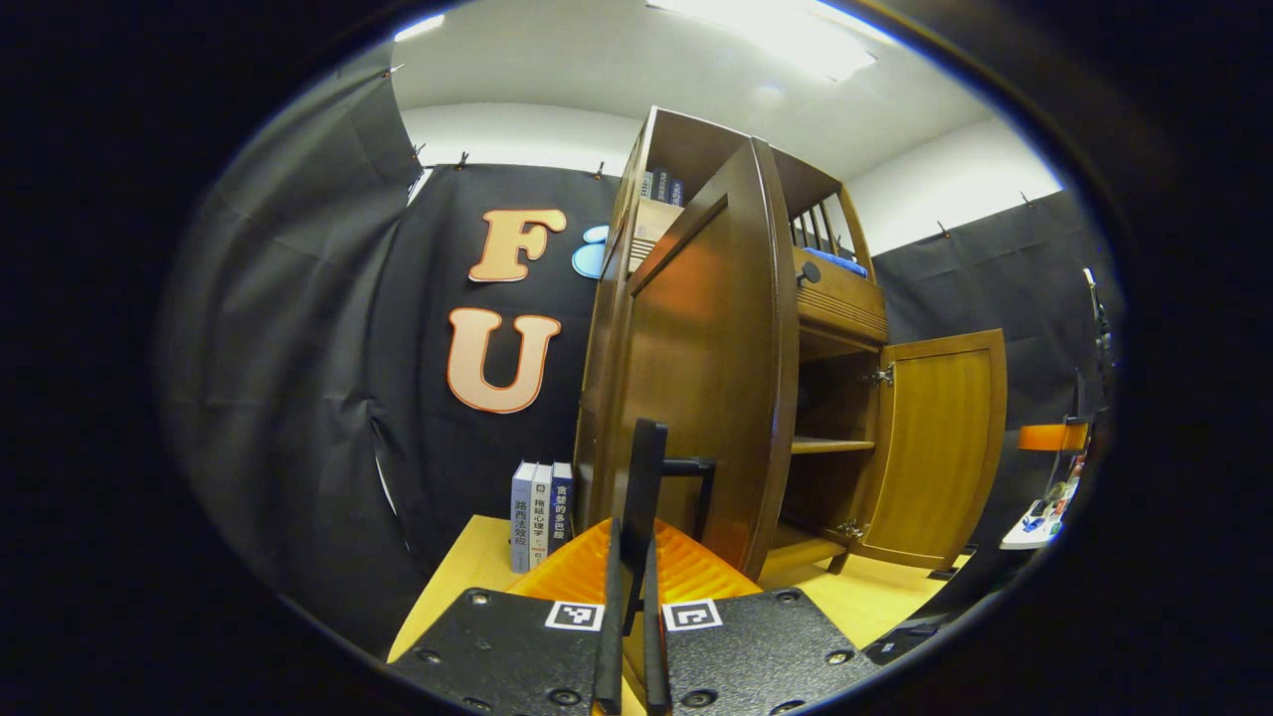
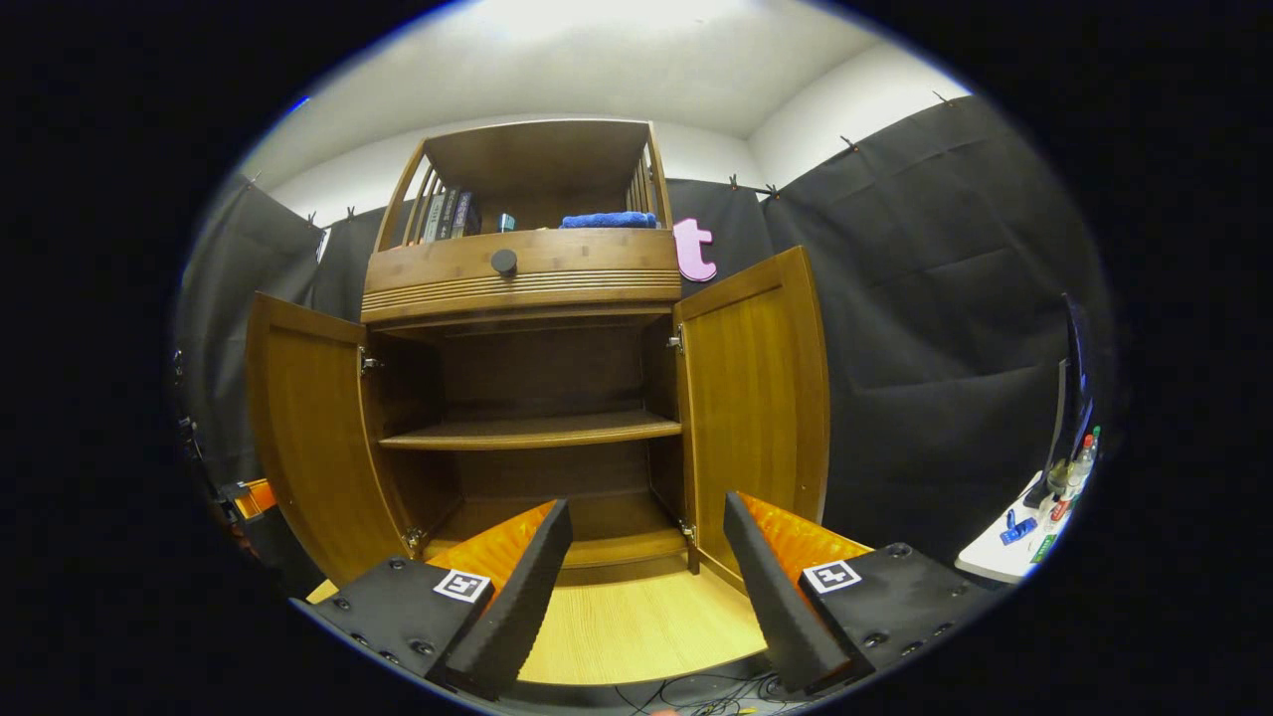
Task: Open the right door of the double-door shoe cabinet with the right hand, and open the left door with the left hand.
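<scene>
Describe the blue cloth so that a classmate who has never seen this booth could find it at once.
Start at the wooden shoe cabinet with both lower doors swung open. Look above the drawer with the round dark knob to the railed top shelf. The blue cloth lies folded at its right end, soft and flat, unlike the upright books at the left.

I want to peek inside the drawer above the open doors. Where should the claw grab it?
Grab the round dark knob in the middle of the drawer front. It is the only part sticking out, so come straight from the front with one finger on each side. The right claw is open and faces the cabinet from lower down.
</scene>
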### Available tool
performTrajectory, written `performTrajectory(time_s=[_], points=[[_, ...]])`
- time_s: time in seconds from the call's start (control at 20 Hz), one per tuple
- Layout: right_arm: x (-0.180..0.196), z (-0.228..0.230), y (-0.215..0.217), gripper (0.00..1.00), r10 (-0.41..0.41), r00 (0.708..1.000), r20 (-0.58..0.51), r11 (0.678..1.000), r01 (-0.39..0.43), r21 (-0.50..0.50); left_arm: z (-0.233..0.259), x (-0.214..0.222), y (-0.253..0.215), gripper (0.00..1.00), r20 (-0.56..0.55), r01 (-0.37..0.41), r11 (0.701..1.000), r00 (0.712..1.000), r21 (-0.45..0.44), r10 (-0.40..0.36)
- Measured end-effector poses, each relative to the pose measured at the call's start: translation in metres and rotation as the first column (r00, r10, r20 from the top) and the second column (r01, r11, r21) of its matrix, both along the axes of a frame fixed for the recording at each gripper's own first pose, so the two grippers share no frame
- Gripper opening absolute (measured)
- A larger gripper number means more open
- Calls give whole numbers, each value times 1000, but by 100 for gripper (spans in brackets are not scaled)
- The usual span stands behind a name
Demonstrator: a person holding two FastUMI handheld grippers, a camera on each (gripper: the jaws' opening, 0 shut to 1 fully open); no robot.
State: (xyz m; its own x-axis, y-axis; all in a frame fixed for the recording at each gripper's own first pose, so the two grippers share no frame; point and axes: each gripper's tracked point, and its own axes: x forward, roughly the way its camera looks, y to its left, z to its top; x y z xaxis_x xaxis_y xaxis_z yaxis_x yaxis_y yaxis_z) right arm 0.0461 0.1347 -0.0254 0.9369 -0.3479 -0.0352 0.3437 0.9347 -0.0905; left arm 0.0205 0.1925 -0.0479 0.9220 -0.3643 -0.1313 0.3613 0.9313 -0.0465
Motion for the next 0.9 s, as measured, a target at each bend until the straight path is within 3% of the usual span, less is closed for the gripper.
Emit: performTrajectory(time_s=[0.2,0.25,0.4,0.9], points=[[2,-1,-6,98,29,1000,2,1000,-29,0,16,-21,4,8,46,-19,998,999,53,16],[4,-2,-9,98,40,999,2,999,-40,6,18,-29,2,2,53,-27,996,998,80,23],[10,-1,-26,99,73,997,-11,997,-72,29,29,-51,-13,0,68,-61,991,996,121,54],[15,-2,-79,98,186,981,-53,982,-184,31,54,-81,-125,2,61,-125,992,990,-9,126]])
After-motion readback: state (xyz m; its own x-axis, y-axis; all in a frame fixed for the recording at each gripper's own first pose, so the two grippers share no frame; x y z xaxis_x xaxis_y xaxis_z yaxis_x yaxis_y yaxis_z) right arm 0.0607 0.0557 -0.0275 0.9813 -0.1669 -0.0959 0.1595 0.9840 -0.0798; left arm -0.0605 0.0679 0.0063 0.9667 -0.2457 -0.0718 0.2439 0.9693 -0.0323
